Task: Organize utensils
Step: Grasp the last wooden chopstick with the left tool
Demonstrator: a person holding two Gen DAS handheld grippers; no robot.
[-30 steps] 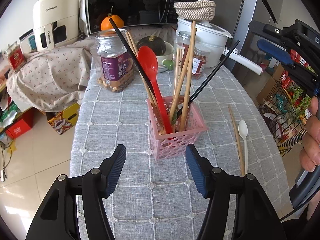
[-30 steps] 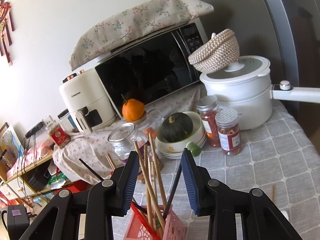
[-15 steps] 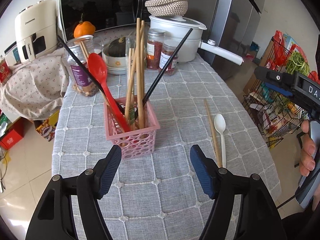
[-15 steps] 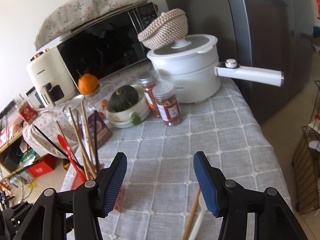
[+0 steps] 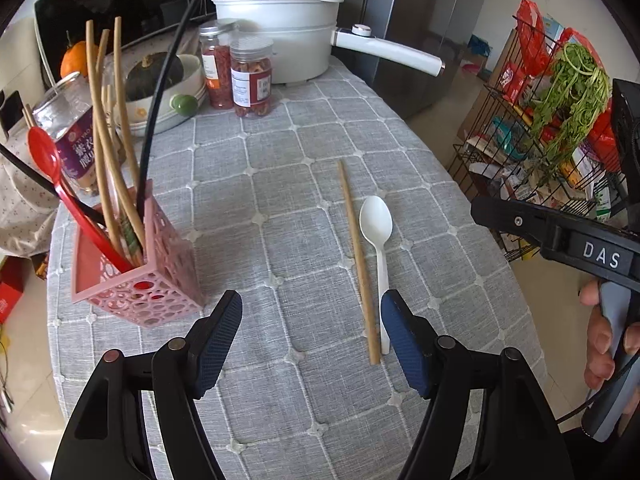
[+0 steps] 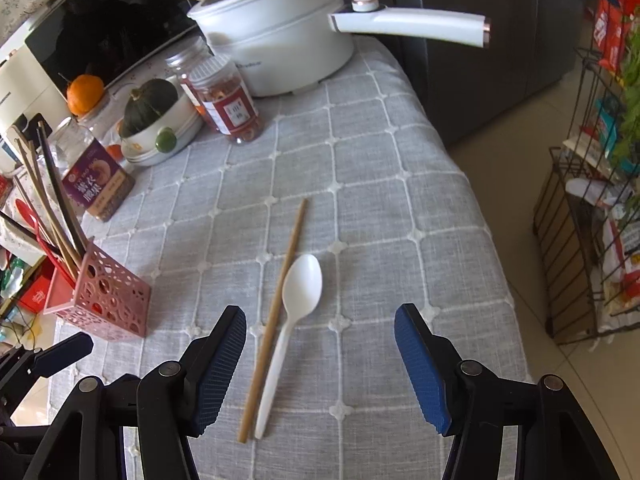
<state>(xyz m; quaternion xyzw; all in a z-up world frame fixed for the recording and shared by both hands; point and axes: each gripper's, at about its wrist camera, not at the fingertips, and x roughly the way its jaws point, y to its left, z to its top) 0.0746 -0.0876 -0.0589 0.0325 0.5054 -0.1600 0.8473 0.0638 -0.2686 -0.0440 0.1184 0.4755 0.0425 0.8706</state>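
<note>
Blue-padded right claw [image 6: 320, 360] has just been opening, empty, jaws apart over white spoon [image 6: 298, 312] | left claw [image 5: 312, 344] open, empty | wooden chopstick [image 6: 276, 312] touches spoon's left | pink basket [image 6: 100, 300] farther left on counter [image 6: 380, 200]

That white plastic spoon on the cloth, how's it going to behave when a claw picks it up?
The white spoon looks thin, so probably very light. Its slim handle may flex or slip between pads. It lies flat against the wooden chopstick on the tablecloth, so a pinch there could nudge or catch both.
</note>
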